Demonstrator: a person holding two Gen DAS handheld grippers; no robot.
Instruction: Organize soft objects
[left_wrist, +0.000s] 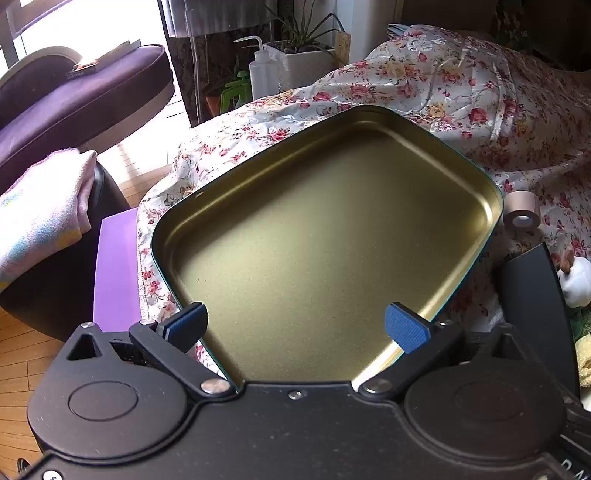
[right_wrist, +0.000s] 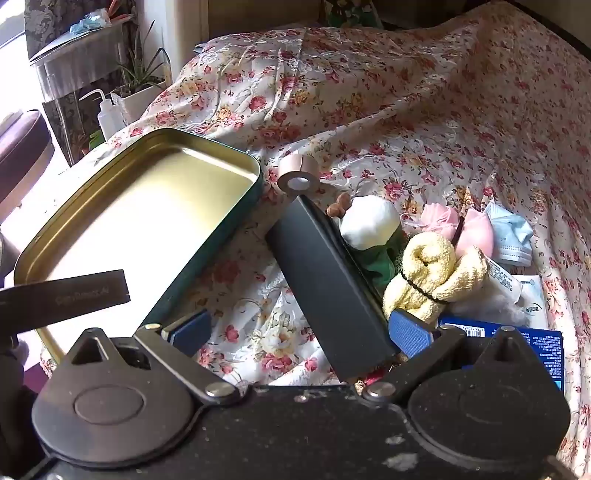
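An empty gold-lined tin tray (left_wrist: 369, 122) (right_wrist: 221, 155) lies on the floral cloth. My left gripper (left_wrist: 297, 326) hangs open over the tray's near end, nothing between its fingers. My right gripper (right_wrist: 299, 334) is open above the cloth, with the near end of a black box (right_wrist: 325, 280) between its blue pads, untouched. Right of the box sits a pile of soft things: a yellow rolled towel (right_wrist: 432, 273), a white plush toy (right_wrist: 369, 221) (left_wrist: 578, 277), pink pouches (right_wrist: 458, 221) and a light blue face mask (right_wrist: 511, 236).
A roll of tan tape (right_wrist: 295, 173) (left_wrist: 522, 212) stands between tray and box. A blue carton (right_wrist: 517, 339) lies at the right. A folded pastel towel (left_wrist: 40, 214) rests on a dark stool left of the bed. A squeeze bottle (left_wrist: 262, 74) and planter (left_wrist: 306, 62) stand behind.
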